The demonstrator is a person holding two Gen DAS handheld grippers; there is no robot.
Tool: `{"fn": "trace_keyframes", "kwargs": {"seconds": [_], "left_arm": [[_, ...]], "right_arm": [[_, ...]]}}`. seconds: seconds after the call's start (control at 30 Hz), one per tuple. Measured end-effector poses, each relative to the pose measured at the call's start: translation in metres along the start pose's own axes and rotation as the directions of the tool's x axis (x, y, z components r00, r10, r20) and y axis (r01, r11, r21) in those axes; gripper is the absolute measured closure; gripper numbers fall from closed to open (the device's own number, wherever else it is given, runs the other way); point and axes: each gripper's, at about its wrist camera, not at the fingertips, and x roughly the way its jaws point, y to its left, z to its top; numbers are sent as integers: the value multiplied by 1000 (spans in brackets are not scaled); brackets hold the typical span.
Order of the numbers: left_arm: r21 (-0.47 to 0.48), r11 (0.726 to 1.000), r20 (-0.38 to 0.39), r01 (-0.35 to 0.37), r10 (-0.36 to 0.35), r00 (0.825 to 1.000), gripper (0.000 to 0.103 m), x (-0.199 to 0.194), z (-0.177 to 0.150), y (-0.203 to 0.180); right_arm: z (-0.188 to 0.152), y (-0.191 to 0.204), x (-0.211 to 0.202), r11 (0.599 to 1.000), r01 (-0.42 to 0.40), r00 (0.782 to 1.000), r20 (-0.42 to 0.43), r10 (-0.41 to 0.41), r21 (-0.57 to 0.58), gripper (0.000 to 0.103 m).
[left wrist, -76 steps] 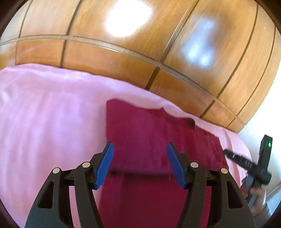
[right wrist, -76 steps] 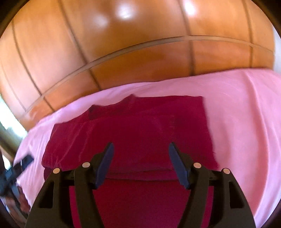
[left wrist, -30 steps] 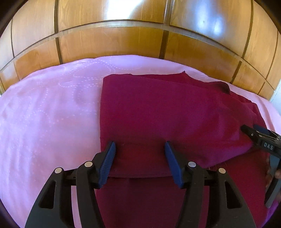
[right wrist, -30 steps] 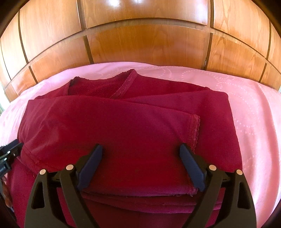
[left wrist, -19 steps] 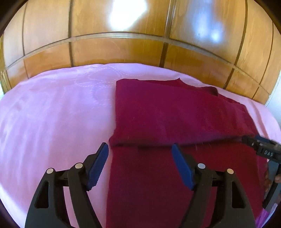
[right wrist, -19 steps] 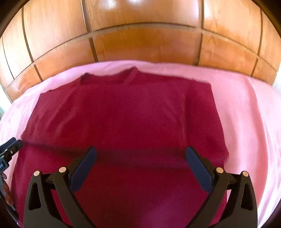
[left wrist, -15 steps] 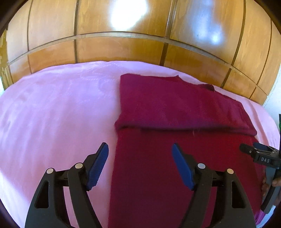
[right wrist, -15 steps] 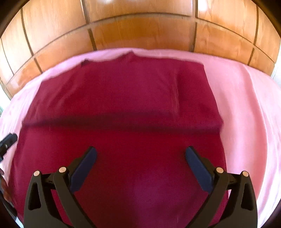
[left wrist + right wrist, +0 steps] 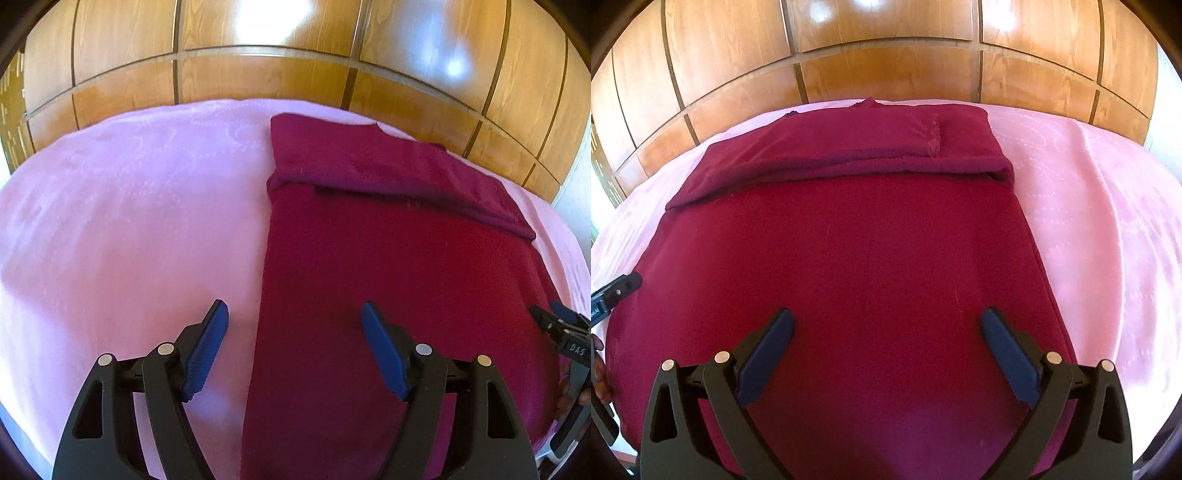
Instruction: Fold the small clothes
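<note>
Left wrist view shows the left tongs (image 9: 293, 321) spread wide and holding nothing, poised over the left edge of the shirt (image 9: 388, 258), which lies flat on the pink bed (image 9: 129, 221). The right tongs (image 9: 886, 328) are likewise wide open and empty above the shirt's near half. Farther off, the shirt's top is folded into a band near the wood panelling (image 9: 886, 55).

Both wrist views look forward over bed (image 9: 110, 206), near; share maroon garment (image 9: 849, 251), wood panelling (image 9: 258, 77)
</note>
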Motion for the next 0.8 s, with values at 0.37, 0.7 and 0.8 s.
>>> {"fn": "trace_keyframes", "kwargs": {"seconds": [0.37,0.7,0.8], "left_arm": [[37,999,1,30,-30,1000,29,-14,-24,3],[22,995,-29,96,-95,995,29,-38,-42,16],[-37,988,-55,151,-153,987,29,-49,-52,24]], "right_arm": [[-10,1,-14,1000,-3,1000,-24,3,-13,2],[-30,-82,-65,979,-36,998,-37,44,201,2],[-52,-99,-73,959,-58,993,-81,84,278,23]]}}
